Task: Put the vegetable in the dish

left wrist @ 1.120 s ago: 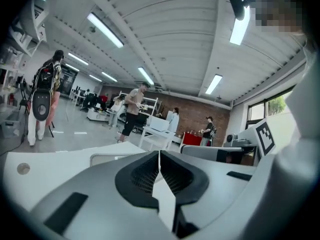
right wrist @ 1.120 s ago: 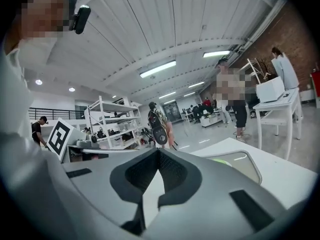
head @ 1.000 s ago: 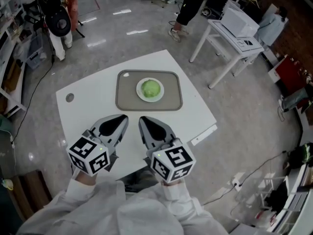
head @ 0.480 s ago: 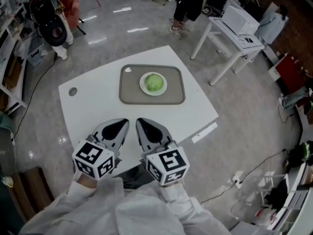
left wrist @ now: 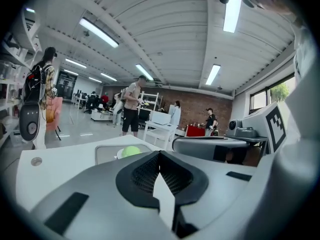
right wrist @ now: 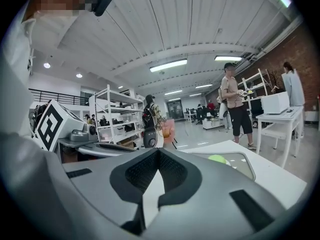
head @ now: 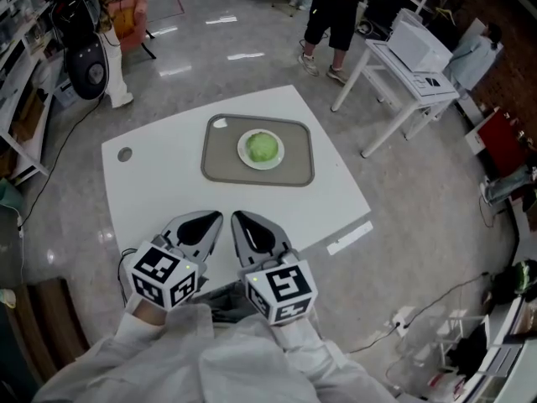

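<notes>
Right, your left gripper (head: pixel 210 219) and right gripper (head: pixel 242 219) sit side by side over the near edge of the white worktop (head: pixel 159 191). Each has its jaws pressed together with nothing between them. Ahead of them runs an open stretch of worktop, with room to either side. Farther on lies the grey tray (head: pixel 298 170), and the green vegetable (head: pixel 262 148) rests on the white dish (head: pixel 242 152) in its middle, well apart from both grippers and a touch to the right.

vegetable (head: pixel 261 148) in dish (head: pixel 242 152), dish on tray (head: pixel 295 156), tray on table (head: pixel 151 193)
</notes>
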`<state>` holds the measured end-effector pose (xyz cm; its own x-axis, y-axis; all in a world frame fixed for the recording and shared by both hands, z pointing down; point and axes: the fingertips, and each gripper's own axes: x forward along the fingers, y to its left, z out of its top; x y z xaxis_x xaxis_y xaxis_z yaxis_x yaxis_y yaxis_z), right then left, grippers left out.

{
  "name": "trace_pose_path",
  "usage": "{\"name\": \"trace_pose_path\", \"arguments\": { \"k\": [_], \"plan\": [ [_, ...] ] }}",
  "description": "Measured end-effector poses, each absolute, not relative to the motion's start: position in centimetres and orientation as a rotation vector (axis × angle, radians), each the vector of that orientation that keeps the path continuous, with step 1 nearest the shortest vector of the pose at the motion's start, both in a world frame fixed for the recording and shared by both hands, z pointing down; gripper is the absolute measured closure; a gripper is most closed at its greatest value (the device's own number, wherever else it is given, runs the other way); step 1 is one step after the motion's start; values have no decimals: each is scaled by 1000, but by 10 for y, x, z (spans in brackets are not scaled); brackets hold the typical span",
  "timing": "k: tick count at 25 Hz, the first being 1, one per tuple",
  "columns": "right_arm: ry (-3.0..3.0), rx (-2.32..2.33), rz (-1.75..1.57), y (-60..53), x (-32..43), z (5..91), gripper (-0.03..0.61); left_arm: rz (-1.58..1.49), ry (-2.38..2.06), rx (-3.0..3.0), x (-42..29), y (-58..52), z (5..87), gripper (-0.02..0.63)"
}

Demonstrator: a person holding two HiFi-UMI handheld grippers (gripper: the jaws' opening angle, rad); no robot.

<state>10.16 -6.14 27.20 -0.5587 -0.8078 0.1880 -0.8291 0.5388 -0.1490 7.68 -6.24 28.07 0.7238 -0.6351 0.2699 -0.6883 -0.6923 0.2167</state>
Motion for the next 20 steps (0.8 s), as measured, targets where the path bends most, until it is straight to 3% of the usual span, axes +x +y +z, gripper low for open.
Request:
{"name": "trace_pose_path", "arguments": {
  "k": [20],
  "plan": [
    [-2670,1420,351,-51,121,278,566,220,-1094,2558,85,-61,287,606]
  ]
}}
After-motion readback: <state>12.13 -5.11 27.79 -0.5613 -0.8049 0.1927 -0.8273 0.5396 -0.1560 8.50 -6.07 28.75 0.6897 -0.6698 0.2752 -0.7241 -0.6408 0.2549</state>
